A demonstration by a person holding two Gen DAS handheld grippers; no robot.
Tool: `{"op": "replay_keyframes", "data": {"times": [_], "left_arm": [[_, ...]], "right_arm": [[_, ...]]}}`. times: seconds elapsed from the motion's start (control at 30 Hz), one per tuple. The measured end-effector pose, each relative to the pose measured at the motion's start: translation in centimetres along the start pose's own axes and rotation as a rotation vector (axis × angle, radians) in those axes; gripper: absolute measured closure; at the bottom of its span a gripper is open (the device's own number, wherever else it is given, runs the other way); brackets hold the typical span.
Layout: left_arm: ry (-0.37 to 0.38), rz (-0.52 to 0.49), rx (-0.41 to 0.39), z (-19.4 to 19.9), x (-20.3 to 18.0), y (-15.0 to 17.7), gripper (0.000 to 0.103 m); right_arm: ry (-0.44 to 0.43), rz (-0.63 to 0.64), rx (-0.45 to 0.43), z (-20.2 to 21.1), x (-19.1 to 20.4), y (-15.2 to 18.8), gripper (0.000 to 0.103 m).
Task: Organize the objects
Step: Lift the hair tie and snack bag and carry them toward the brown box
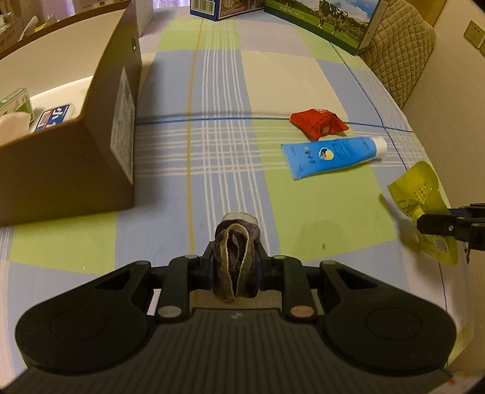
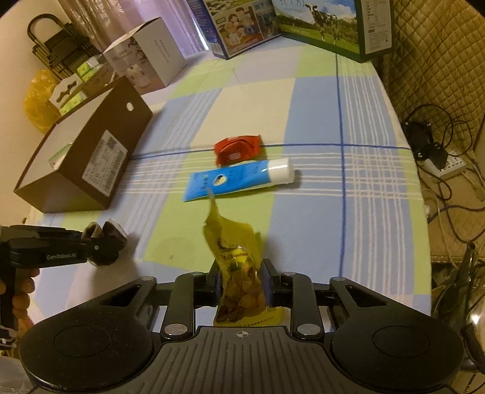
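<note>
My left gripper (image 1: 235, 269) is shut on a dark purple fabric roll with gold trim (image 1: 236, 260), held above the checked tablecloth; both show from the side in the right wrist view (image 2: 104, 242). My right gripper (image 2: 241, 283) is shut on a yellow snack pouch (image 2: 236, 260), which also shows at the right edge of the left wrist view (image 1: 421, 206). A blue tube with a white cap (image 1: 333, 154) (image 2: 239, 178) and a red packet (image 1: 318, 122) (image 2: 238, 148) lie on the cloth ahead. An open brown cardboard box (image 1: 91, 145) (image 2: 91, 157) stands at the left.
The box holds a green carton (image 1: 16, 101) and a blue-and-white pack (image 1: 54, 116). Printed boxes with a cow picture (image 2: 327, 27) and a white box (image 2: 145, 57) stand at the table's far end. A quilted chair (image 2: 436, 91) and cables (image 2: 439, 151) are right of the table.
</note>
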State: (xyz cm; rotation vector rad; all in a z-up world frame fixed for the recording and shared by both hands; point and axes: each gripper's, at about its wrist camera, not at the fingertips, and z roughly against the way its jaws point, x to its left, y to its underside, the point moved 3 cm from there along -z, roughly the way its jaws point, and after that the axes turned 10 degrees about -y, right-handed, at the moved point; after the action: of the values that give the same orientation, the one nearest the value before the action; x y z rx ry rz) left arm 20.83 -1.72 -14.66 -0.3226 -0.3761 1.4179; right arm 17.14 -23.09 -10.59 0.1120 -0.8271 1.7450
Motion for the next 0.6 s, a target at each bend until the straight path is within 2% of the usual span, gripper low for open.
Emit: {"op": "replay_keyframes", "data": {"times": [0.23,0.4,0.6], "left_arm": [[-0.003,0.021,-0.003,0.8,1.2,1.1,0.083],[-0.01,0.034,-0.007,1.3,2.0,1.7,0.083],[-0.013,0.051,-0.012,1.6,2.5,2.0,0.083]], "right_arm": [[0.02,0.04,0.022,-0.1,0.9,0.2,0.082],[0.157,0.141,0.077,-1.3,0.6,0.0,0.082],[0.128,0.159,0.091,-1.8,0.1,-0.5,0.083]]}}
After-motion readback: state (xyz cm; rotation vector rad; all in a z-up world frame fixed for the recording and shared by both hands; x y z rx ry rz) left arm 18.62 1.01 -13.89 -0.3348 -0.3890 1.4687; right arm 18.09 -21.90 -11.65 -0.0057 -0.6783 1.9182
